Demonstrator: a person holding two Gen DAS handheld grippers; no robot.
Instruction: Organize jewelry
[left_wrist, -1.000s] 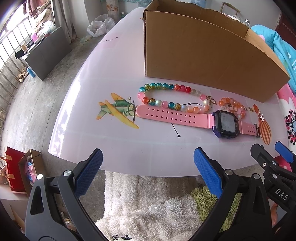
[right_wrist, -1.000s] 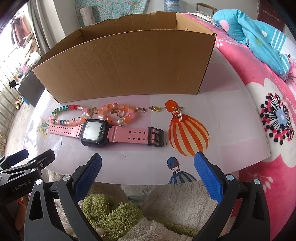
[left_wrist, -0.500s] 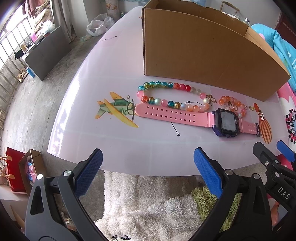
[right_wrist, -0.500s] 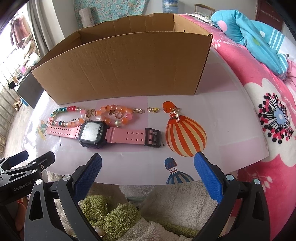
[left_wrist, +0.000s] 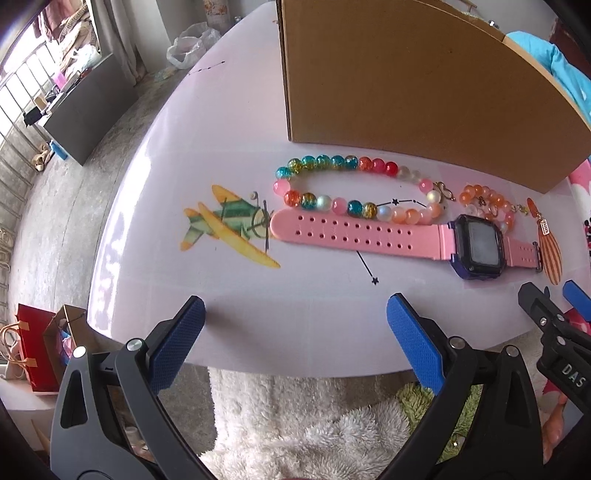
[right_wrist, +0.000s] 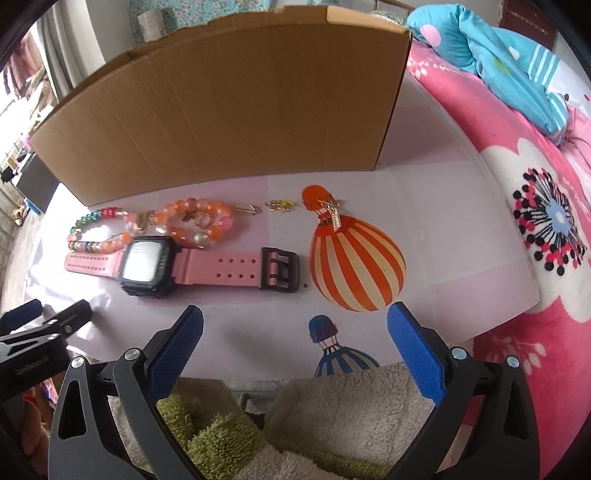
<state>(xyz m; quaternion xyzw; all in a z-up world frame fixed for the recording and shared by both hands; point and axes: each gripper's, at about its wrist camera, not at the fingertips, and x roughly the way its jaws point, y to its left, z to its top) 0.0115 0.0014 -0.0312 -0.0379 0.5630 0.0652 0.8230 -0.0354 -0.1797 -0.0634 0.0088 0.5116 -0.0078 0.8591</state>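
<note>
Nearest to me, my left tongs (left_wrist: 295, 325) and my right tongs (right_wrist: 295, 325) both gape wide and hold nothing, their blue ribbed pads poised over the near edge of the glossy pale-pink bench (left_wrist: 314, 302). Below them lies shaggy white and green fabric.

A little farther in, the jewelry lies in a loose row — laid out flat, I judge, so each piece can be picked up singly. The pink plastic-strapped digital watch with a dark square face (right_wrist: 147, 264) stretches flat along the bench, its black buckle (right_wrist: 279, 268) toward my right side. Touching its far edge is a string of multicoloured glass beads (left_wrist: 332, 184) looped in a long oval, and beside that a smaller orange beaded bracelet (right_wrist: 195, 221). Right of these sit a small silver spring-like clasp (right_wrist: 245, 209), a tiny gold charm (right_wrist: 279, 205) and a gold rectangular earring (right_wrist: 334, 218), which rests on a printed orange-striped balloon.

Farthest back stands a large open brown cardboard box (right_wrist: 229, 122), just behind the row — probably the place for the pieces. Nothing is lifted yet.
</note>
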